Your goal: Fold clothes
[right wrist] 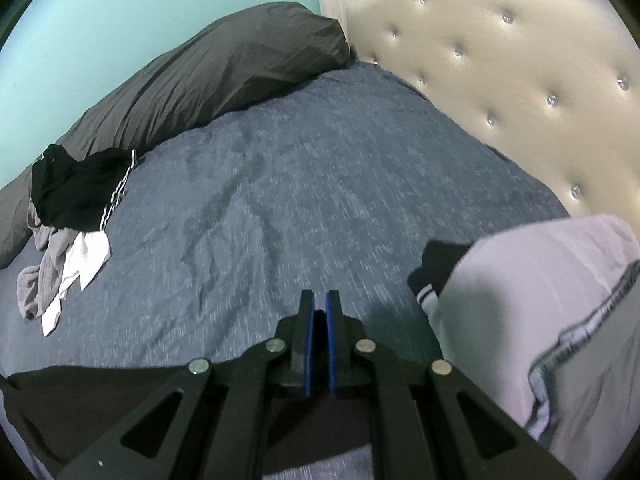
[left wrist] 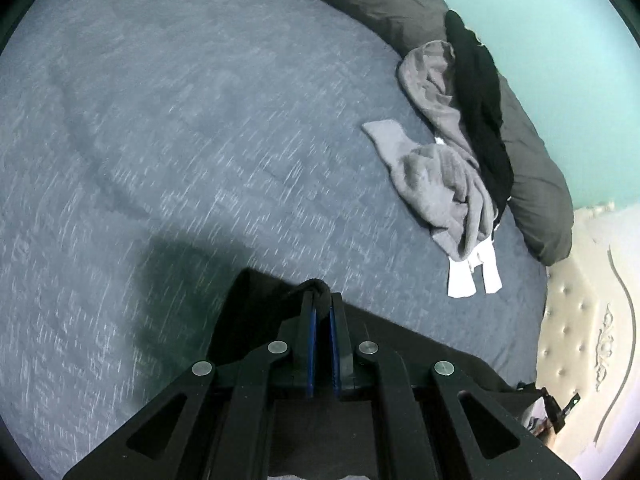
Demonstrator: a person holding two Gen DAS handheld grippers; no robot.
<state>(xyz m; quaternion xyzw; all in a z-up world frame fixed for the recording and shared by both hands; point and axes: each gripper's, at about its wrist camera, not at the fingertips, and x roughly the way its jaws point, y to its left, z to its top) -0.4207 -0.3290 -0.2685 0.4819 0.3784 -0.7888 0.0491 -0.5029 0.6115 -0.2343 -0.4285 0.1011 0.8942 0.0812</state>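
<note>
A blue-grey bed (right wrist: 300,184) meets a cream tufted headboard (right wrist: 500,60) and turquoise wall (right wrist: 100,20).

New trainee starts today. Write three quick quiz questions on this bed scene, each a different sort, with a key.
1. True or false: the left gripper is clamped on a black garment.
2. Which lies on top of the heap of clothes by the dark pillow? A. black garment with white stripes B. white garment C. grey garment
3. Fill in: behind the blue bedspread stands a cream tufted ____.

Key: 1 true; 2 A; 3 headboard.
</note>
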